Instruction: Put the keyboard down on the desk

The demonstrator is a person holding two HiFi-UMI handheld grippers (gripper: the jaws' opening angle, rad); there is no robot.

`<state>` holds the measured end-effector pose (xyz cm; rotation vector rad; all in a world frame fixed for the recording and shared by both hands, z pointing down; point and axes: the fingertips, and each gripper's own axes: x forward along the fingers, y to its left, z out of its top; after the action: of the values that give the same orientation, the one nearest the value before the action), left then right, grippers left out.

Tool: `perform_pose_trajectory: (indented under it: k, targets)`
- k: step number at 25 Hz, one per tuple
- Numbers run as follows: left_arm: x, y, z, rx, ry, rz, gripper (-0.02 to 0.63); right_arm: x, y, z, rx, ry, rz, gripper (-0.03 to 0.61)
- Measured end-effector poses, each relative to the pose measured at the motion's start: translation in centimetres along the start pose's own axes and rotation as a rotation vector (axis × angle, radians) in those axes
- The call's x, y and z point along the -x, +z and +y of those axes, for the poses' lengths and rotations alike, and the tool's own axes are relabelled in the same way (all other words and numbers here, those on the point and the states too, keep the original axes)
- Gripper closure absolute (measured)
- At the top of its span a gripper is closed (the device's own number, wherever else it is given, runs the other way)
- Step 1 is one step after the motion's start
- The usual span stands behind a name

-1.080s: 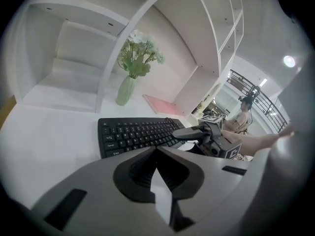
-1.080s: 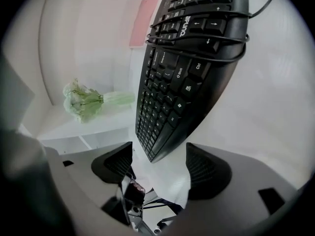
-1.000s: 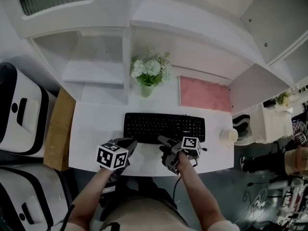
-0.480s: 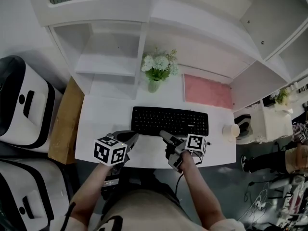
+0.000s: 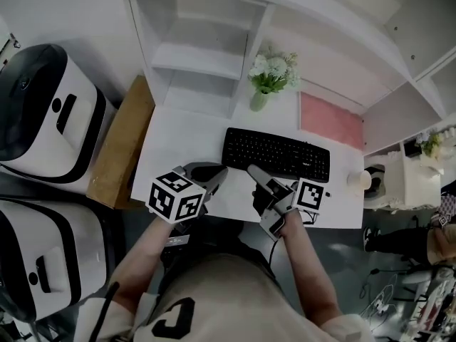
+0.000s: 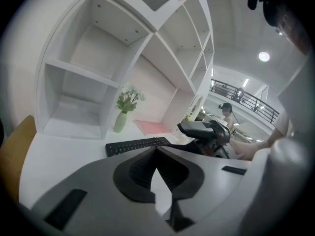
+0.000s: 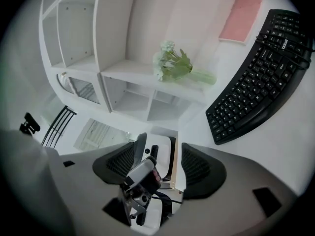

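On my head view the white desk (image 5: 178, 144) runs across the middle of the frame, under a white shelf unit (image 5: 206, 55) that fills the top. A vase of white flowers (image 5: 269, 73) stands at the desk's back, just above the keyboard's left half. A pink mat (image 5: 331, 120) lies to the right of the vase, above the keyboard's right half. A pale cup (image 5: 358, 181) sits just past the keyboard's right end, near the desk's right edge. A brown board (image 5: 121, 144) leans at the desk's left side, and two white-and-black machines (image 5: 50, 112) fill the left of the frame.

The keyboard (image 5: 276, 154) lies flat on the desk, right of centre. Its long axis runs left to right across the frame, dipping a little toward the right. The key face is up and one long edge faces me.

My left gripper (image 5: 219, 172) hangs at lower centre-left with its jaws pressed together on nothing. My right gripper (image 5: 254, 169) is just to its right, jaws spread and empty. Both tips sit below the keyboard's near edge and apart from it, with a strip of bare desktop between.
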<state>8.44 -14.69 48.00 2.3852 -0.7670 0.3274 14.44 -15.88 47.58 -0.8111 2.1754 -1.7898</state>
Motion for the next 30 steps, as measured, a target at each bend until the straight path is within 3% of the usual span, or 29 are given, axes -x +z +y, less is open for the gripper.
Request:
perform_pose_trajectory:
  k: [4,7,9,15,20,30]
  targets:
    - [1.7,-0.5,-0.9,-0.007,-0.025,-0.017,0.6,0.3,-0.8,2.2,0.061,0.036,-0.04,0.351]
    - [3.1,-0.8,-0.9,0.002,-0.02,-0.032,0.6,0.3,-1.6,4.1,0.118,0.068,-0.051,0.522]
    - [3.9,-0.7,-1.1,0.003,-0.027,-0.042,0.6,0.4,-2.2,5.5,0.171,0.085,-0.052,0.552]
    - [5.7,-0.9,-2.0,-0.029,-0.048,-0.047,0.6,0.9,-4.6,7.9,0.445,0.018,-0.052,0.555]
    - [7.3,-1.0,-2.6,-0.039,-0.093,-0.067,0.6,1.1,-7.0,10.2,0.621,0.023,-0.047,0.555]
    - [8.0,-1.3,-4.1,-0.027,-0.178,-0.06,0.6,2.5,-8.6,10.9,0.617,-0.013,-0.102,0.555]
